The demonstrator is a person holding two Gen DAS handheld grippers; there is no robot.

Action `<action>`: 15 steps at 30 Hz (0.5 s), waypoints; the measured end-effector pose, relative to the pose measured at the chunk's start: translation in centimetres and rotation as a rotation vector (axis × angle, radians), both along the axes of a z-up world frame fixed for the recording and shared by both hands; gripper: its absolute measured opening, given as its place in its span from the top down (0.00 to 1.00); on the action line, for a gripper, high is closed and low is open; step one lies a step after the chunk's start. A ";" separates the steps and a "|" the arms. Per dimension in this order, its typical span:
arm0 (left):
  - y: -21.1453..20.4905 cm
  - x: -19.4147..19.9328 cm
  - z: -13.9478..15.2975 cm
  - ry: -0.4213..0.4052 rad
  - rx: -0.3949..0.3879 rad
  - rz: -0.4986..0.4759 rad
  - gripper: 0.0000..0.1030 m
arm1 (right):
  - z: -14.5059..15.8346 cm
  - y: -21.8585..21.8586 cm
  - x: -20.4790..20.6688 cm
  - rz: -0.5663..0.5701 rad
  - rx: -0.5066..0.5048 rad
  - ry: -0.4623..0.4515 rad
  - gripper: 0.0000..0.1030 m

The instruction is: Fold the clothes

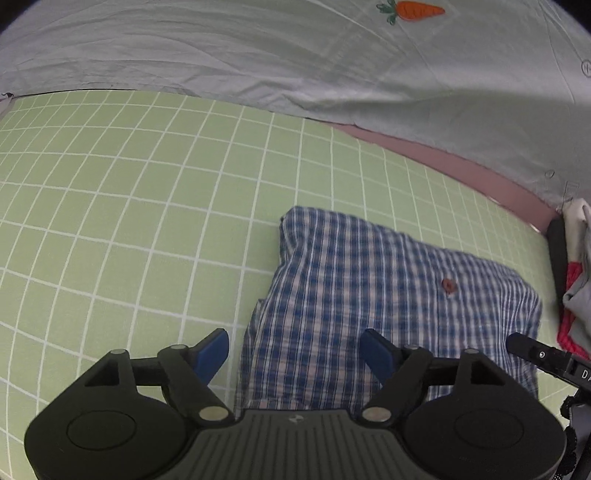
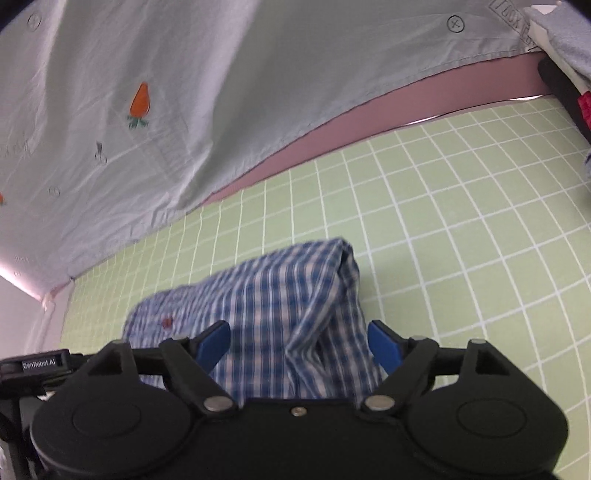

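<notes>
Left wrist view: the folded blue-and-white checked cotton shirt (image 1: 399, 295) lies flat on the pale green mat with a white grid (image 1: 129, 221), ahead of your left gripper (image 1: 294, 356). Its near left edge runs into the gap between your jaws, while most of the cloth spreads beyond and outward of the right-hand jaw. Your jaws stand wide apart and hold nothing; whether the blue pads (image 1: 212, 350) touch the fabric cannot be told.

Right wrist view: the same shirt (image 2: 280, 314) lies directly ahead of your right gripper (image 2: 298, 347), filling the gap between the jaws and reaching past the left-hand jaw. Your jaws are again spread wide, gripping nothing, with the cloth passing between them.

The shirt forms a compact, roughly rectangular bundle with one raised folded corner at its far end and a small reddish-brown button (image 1: 448, 284) on its upper face. Its far portion looks slightly blurred.

Beyond the jaws, a pale grey-green sheet with an embroidered orange carrot (image 1: 410, 11) lies past the mat's far edge. A heap of red, white and grey garments (image 1: 576, 280) sits outward of the left gripper's right-hand jaw.
</notes>
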State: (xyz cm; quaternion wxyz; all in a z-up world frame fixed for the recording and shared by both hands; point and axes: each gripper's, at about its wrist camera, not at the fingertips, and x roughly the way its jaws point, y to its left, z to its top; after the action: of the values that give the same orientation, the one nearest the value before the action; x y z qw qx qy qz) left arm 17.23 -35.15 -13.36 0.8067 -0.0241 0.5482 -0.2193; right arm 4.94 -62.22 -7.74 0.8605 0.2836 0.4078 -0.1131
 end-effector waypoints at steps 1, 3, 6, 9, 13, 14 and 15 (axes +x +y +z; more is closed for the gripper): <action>0.0 -0.3 -0.4 0.001 0.005 -0.007 0.21 | -0.5 0.5 -0.2 0.003 -0.009 0.007 0.19; 0.0 -0.6 -1.1 0.016 0.002 -0.020 0.20 | -1.2 0.9 -0.5 0.005 -0.003 0.008 0.17; 0.0 -0.9 -1.7 0.033 -0.011 -0.030 0.18 | -2.2 0.9 -0.4 -0.002 0.019 0.020 0.14; 0.0 -0.9 -2.0 0.039 -0.024 -0.032 0.16 | -2.8 0.8 -0.1 -0.001 0.045 0.024 0.11; 0.1 -1.0 -2.4 0.049 -0.042 -0.036 0.12 | -3.4 1.0 0.5 0.014 0.072 0.035 0.08; 0.1 -1.0 -2.5 0.051 -0.047 -0.037 0.11 | -3.6 1.0 0.6 0.015 0.082 0.038 0.07; 0.1 -1.0 -2.6 0.053 -0.051 -0.037 0.10 | -3.7 1.0 0.7 0.016 0.091 0.040 0.07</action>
State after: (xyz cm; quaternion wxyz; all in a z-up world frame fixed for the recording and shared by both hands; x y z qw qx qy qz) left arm 16.18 -35.04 -15.98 0.7867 -0.0403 0.5640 -0.2477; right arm 5.62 -61.20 -11.47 0.8391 0.3170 0.4321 -0.0932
